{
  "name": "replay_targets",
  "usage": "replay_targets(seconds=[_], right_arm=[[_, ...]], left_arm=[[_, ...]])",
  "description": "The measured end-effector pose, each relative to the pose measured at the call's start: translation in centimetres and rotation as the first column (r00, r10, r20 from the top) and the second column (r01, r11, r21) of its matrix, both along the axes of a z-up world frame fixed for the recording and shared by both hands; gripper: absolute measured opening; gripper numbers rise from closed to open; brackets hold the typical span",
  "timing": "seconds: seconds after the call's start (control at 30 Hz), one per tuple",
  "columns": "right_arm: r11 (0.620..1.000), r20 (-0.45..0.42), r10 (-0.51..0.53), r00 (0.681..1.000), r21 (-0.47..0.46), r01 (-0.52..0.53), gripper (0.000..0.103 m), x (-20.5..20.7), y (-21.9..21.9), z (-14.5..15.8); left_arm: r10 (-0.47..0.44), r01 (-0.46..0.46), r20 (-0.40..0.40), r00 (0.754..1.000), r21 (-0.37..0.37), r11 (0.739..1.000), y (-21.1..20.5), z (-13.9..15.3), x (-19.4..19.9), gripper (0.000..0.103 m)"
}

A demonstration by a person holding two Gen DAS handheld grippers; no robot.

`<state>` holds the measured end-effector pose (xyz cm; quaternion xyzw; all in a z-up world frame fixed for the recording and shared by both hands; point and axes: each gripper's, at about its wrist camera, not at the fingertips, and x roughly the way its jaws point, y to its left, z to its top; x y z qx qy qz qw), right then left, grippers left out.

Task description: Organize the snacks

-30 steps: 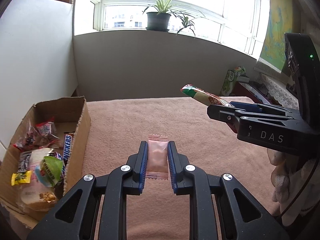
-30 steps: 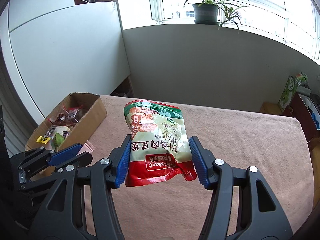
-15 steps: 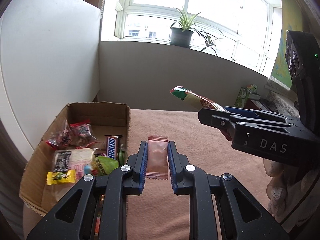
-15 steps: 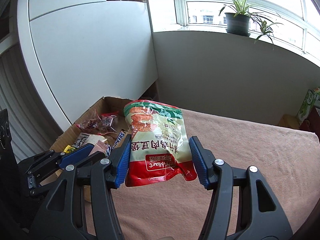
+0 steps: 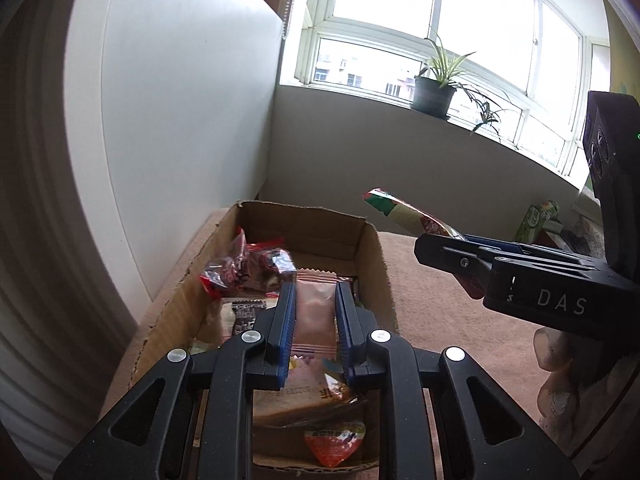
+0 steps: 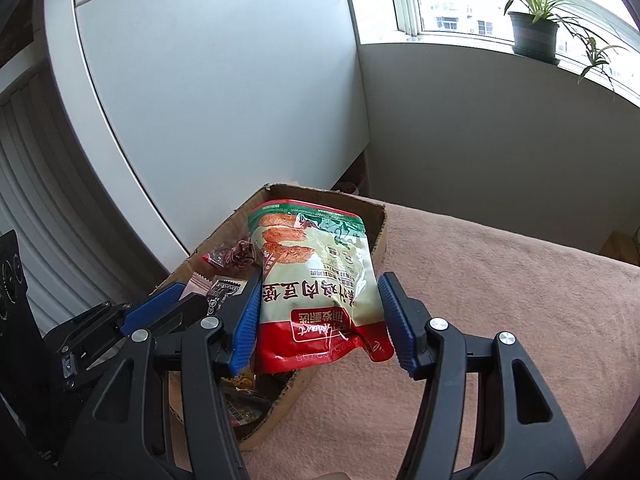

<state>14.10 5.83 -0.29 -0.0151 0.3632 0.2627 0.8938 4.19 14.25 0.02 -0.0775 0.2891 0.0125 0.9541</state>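
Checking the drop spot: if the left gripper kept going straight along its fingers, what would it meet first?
Probably the snacks piled in the cardboard box. The left gripper, shut on a pink packet, points down into the box, toward the red-wrapped candy bag; depth is hard to judge.

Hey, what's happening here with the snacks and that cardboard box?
A person is sorting snacks with two tools. The left hand-held gripper is clamped on a small pink wrapped snack packet, held over the open brown cardboard box that already holds assorted wrapped snacks. The right hand-held gripper grips a large red, green and cream snack pouch at the box's edge, above the pink cloth-covered table. Neither snack is released yet.
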Motion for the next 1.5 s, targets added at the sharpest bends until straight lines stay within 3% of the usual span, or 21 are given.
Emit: replay_targets(seconds=[0.2, 0.27, 0.37, 0.47, 0.53, 0.6, 0.7, 1.0, 1.13, 1.5], right_arm=[[0.999, -0.056, 0.025, 0.998, 0.041, -0.022, 0.061, 1.3, 1.4, -1.7], [0.997, -0.072, 0.028, 0.997, 0.072, -0.022, 0.069, 1.6, 1.5, -2.0], [0.994, -0.088, 0.036, 0.995, 0.105, -0.027, 0.071, 2.0, 1.6, -2.4], [0.995, -0.076, 0.029, 0.997, 0.1, -0.021, 0.077, 1.7, 1.5, -2.3], [0.994, -0.06, 0.027, 0.998, 0.112, -0.02, 0.082, 1.5, 1.4, -2.0], [0.992, -0.048, 0.029, 0.998, 0.128, -0.022, 0.088, 1.3, 1.2, -1.7], [0.991, -0.035, 0.023, 0.999, 0.13, -0.018, 0.088, 1.1, 1.1, -1.3], [0.995, -0.023, 0.007, 1.0, 0.103, -0.005, 0.088, 0.7, 0.4, -1.3], [0.995, -0.023, -0.001, 1.0, 0.1, 0.003, 0.088, 0.5, -0.1, -1.2], [1.0, 0.081, -0.014, 0.997, 0.026, 0.012, 0.093, -2.5, -1.6, 0.4]], left_arm=[[0.029, -0.029, -0.024, 0.999, -0.005, 1.0, 1.4, -0.8, 0.2, 0.018], [0.035, -0.036, -0.025, 0.999, -0.006, 0.999, 1.7, -0.9, 0.2, 0.019], [0.051, -0.051, -0.027, 0.998, -0.015, 0.999, 2.1, -0.9, 0.1, 0.019], [0.058, -0.058, -0.026, 0.998, -0.022, 0.998, 2.5, -0.9, 0.1, 0.03], [0.06, -0.061, -0.022, 0.998, -0.026, 0.998, 2.5, -0.9, 0.0, 0.048], [0.063, -0.064, -0.015, 0.998, -0.024, 0.998, 2.5, -0.8, -0.2, 0.05], [0.068, -0.068, -0.014, 0.998, -0.024, 0.997, 2.5, -0.8, -0.3, 0.057], [0.069, -0.069, -0.013, 0.998, -0.026, 0.997, 2.4, -0.8, -0.9, 0.057], [0.07, -0.07, -0.01, 0.998, -0.02, 0.997, 2.2, -0.8, -1.1, 0.065], [0.084, -0.084, 0.019, 0.996, 0.006, 0.996, 1.0, -0.2, -2.7, 0.072]])
